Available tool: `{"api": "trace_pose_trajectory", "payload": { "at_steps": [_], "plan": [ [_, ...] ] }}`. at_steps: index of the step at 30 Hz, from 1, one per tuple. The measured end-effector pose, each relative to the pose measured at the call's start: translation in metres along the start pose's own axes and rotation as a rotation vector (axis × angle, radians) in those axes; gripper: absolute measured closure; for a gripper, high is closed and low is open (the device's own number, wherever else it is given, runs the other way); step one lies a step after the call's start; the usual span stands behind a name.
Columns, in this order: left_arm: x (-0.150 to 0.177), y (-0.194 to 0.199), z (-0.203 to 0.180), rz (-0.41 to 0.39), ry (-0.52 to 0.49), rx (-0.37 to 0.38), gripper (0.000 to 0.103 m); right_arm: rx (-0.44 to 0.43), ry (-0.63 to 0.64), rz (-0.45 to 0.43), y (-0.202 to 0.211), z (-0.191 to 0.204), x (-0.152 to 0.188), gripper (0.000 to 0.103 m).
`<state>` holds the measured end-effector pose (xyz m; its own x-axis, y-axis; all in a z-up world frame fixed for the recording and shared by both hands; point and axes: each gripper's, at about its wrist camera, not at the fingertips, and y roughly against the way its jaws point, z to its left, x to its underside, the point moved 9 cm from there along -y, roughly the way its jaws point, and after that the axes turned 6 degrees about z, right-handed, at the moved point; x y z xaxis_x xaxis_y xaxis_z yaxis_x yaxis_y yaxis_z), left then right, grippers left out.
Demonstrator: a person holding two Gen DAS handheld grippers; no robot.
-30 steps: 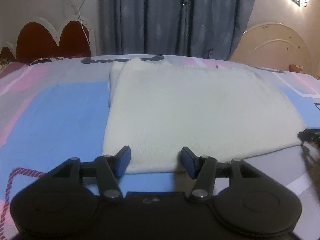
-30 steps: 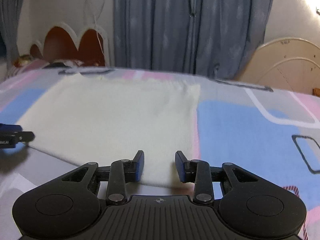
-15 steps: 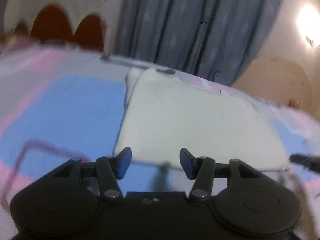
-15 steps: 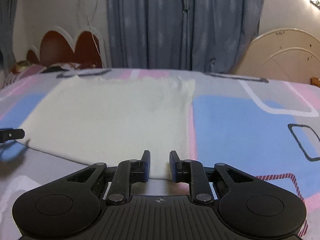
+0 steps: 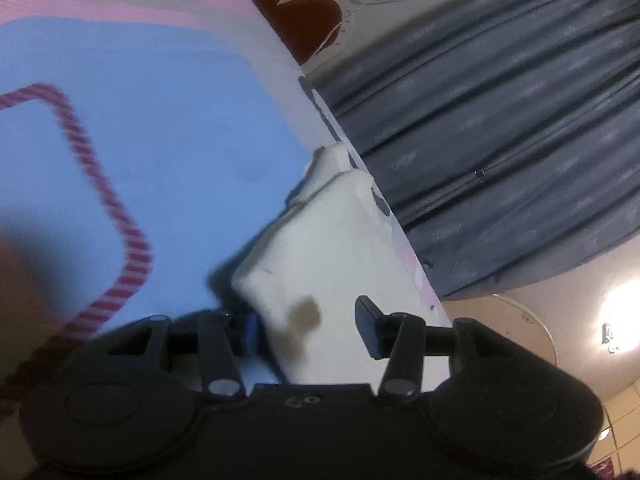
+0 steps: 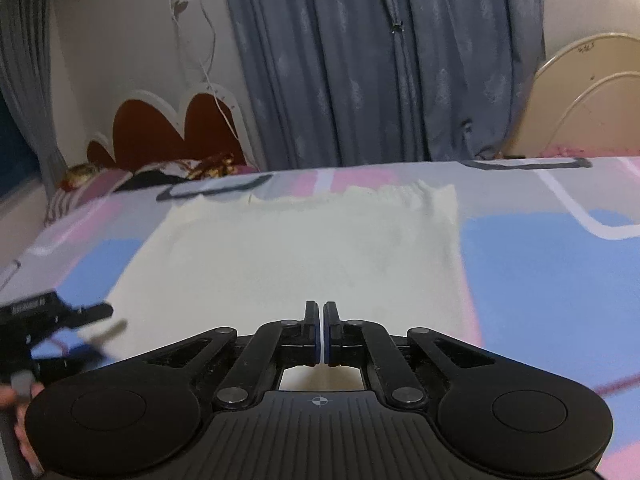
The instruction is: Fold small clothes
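A cream knit garment (image 6: 304, 248) lies flat on the patterned bedsheet (image 6: 540, 272). My right gripper (image 6: 322, 332) is shut on the garment's near edge, with a thin pale strip of cloth showing between its blue pads. In the left wrist view, rolled sideways, the garment's (image 5: 328, 248) near left corner sits between the jaws of my left gripper (image 5: 308, 324). Those jaws are closing, one finger under the cloth and one over it, and the pads still stand apart from it. The left gripper (image 6: 80, 316) also shows at the left edge of the right wrist view, blurred.
Grey-blue curtains (image 6: 380, 60) hang behind the bed. A dark red scalloped headboard (image 6: 168, 132) with pillows stands at the back left, and a cream round-topped board (image 6: 580, 96) at the back right. A person's hand (image 6: 24, 432) is at the lower left.
My left gripper rolled sideways and moved to the garment's near left corner, which now lies between its narrowing jaws. My right gripper shut on the near edge and rose a little.
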<state>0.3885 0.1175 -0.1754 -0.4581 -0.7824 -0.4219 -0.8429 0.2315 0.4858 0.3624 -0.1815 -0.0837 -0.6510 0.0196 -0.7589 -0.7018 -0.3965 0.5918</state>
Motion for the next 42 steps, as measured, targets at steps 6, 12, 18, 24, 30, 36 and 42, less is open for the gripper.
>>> {"api": "trace_pose_trajectory", "payload": {
  "at_steps": [6, 12, 18, 24, 30, 36, 42],
  "plan": [
    [-0.008, -0.027, -0.001, 0.014, 0.007, -0.036, 0.094, -0.048, 0.012, 0.027, -0.056, 0.018, -0.019, 0.102],
    [-0.004, -0.020, -0.005, -0.007, -0.039, -0.031, 0.083, -0.076, 0.018, 0.015, -0.084, 0.032, -0.025, 0.102],
    [-0.001, -0.016, -0.004, -0.050, 0.019, -0.033, 0.082, -0.078, 0.020, 0.040, -0.101, 0.034, -0.018, 0.102],
    [-0.009, -0.028, -0.009, -0.045, -0.018, -0.048, 0.094, -0.074, 0.043, 0.049, -0.111, 0.035, -0.010, 0.103],
    [-0.013, -0.015, -0.058, -0.049, -0.269, -0.016, 0.097, -0.088, -0.020, 0.048, -0.110, 0.030, -0.009, 0.103],
    [0.008, -0.028, -0.132, 0.028, -0.509, 0.066, 0.097, -0.139, -0.238, -0.013, -0.079, -0.009, -0.025, 0.103],
    [0.078, -0.064, -0.207, 0.135, -0.753, 0.079, 0.097, -0.055, -0.385, -0.118, -0.017, -0.096, -0.036, 0.103]
  ]
}}
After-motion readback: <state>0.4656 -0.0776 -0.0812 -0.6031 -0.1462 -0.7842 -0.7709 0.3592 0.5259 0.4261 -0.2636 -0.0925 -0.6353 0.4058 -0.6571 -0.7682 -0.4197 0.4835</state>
